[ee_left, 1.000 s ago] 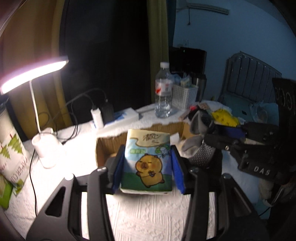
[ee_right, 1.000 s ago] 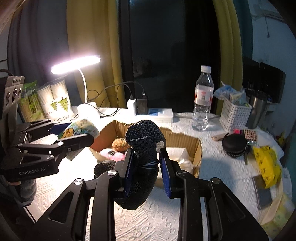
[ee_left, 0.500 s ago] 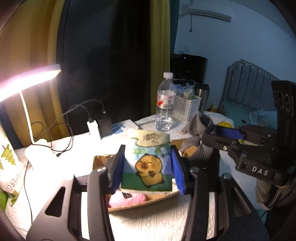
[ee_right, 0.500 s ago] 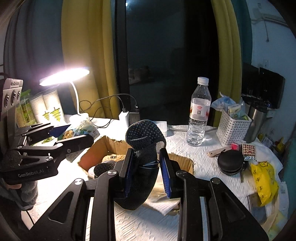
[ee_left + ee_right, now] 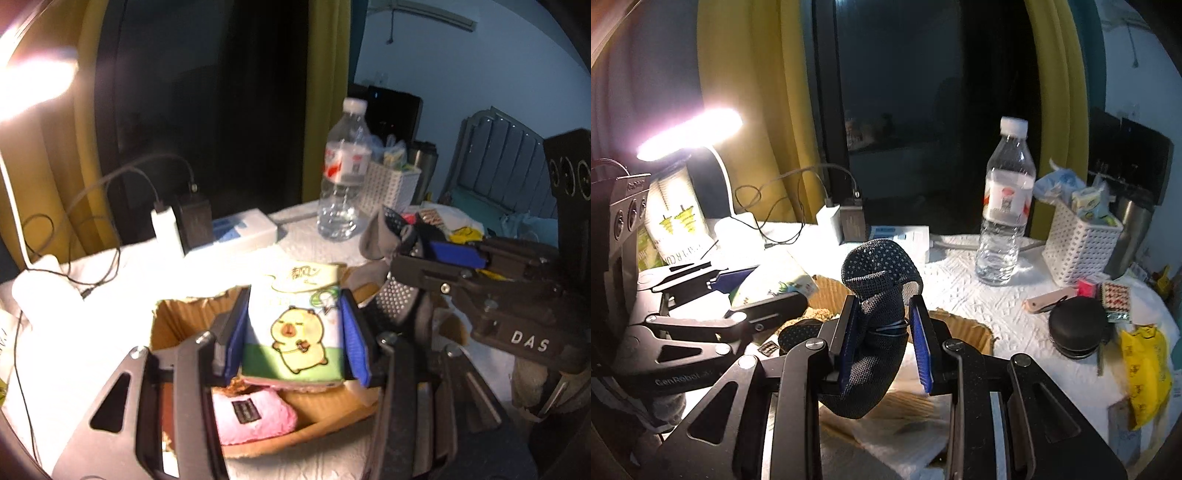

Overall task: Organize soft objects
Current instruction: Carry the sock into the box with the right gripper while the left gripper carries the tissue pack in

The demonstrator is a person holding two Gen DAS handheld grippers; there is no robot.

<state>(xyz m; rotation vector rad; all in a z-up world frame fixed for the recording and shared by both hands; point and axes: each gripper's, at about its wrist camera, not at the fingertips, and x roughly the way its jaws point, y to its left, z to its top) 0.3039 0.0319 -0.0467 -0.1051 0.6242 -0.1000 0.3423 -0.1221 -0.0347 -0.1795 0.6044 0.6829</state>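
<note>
You held the tissue pack (image 5: 293,332) and dotted sock (image 5: 877,325) clamped between fingers above the cardboard box (image 5: 177,325), pink plush (image 5: 251,413) already inside, both undeposited.

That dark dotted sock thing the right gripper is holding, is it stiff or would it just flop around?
Probably floppy: the dotted sock bulges above the right gripper and sags in a curve below it. It looks light, since a narrow pinch holds it up. The raised dots likely add grip, so it shouldn't slip easily.
</note>
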